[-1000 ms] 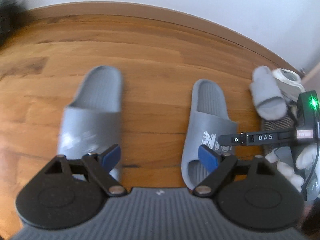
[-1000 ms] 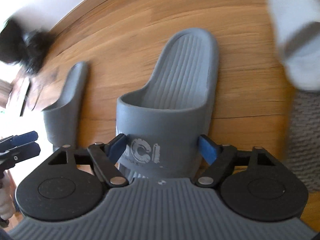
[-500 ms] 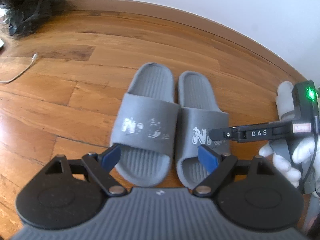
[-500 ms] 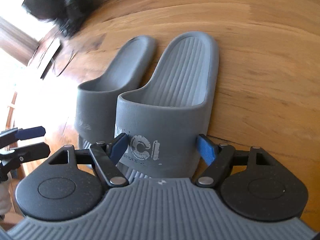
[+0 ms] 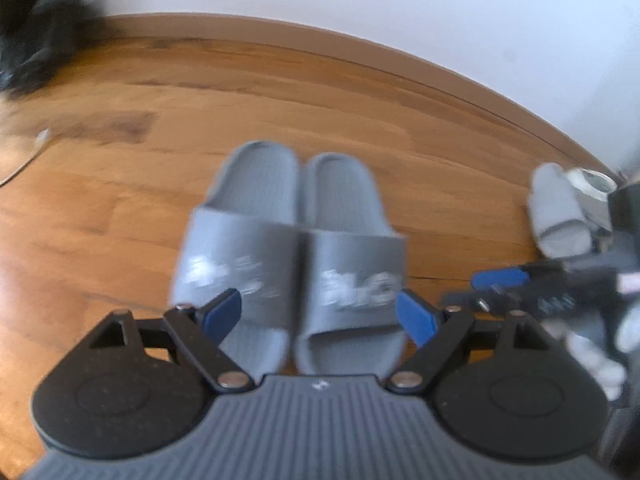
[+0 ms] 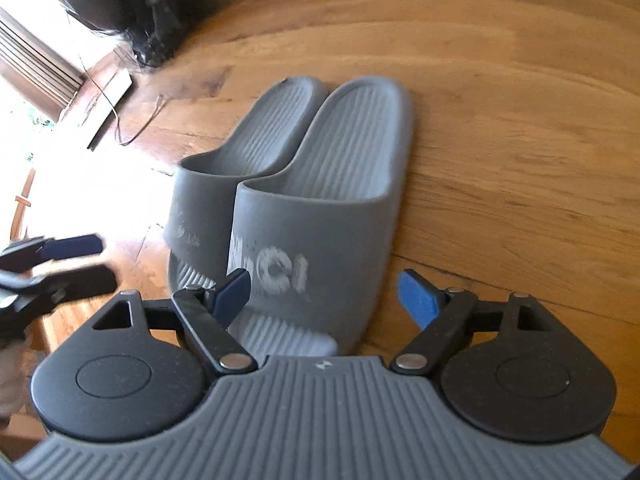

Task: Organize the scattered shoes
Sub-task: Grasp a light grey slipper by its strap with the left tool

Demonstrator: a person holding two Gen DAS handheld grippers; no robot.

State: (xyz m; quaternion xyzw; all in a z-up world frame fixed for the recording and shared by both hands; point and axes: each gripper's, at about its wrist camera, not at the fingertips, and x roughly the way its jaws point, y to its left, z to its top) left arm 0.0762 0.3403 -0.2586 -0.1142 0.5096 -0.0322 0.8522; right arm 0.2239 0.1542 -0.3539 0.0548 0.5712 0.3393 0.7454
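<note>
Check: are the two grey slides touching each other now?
Touching. In the left wrist view the left slide and right slide sit side by side, straps pressed together with no floor showing between them.

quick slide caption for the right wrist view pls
Open right gripper over the near grey slide, paired beside its mate on the wood floor.

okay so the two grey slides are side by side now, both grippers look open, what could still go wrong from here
1. The right gripper has its open jaws around the right slide; pulling back crooked could drag it out of line with the left slide.
2. A lighter slipper lies at the far right; reaching for it, the left gripper could knock the finished pair.
</note>
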